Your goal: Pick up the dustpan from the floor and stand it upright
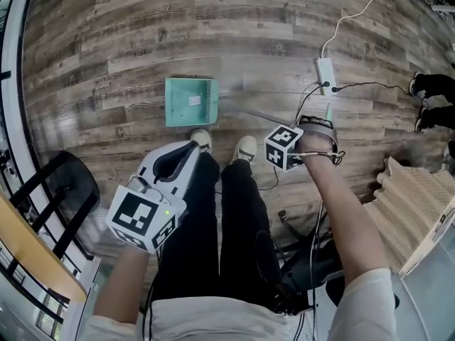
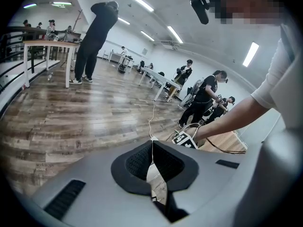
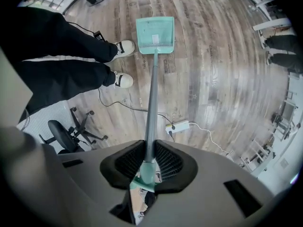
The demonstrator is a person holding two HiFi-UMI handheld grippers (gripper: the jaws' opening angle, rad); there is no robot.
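While the dustpan [image 1: 190, 102] has its pan down on the floor [image 1: 142, 34], just ahead of my shoes [image 1: 245, 148], its long handle [image 3: 151, 93] slants up into my right tool [image 3: 145, 161], whose pads pinch the shaft beside its teal end. I judge the pan should serve as the pivot: I bring the handle tip up and over it slowly, so the pan tips rather than skids. The pinch looks narrow, so twisting is the risk. My left tool [image 2: 152, 146] is pressed together, empty, well apart. A power strip [image 1: 325, 73] lies near the handle.
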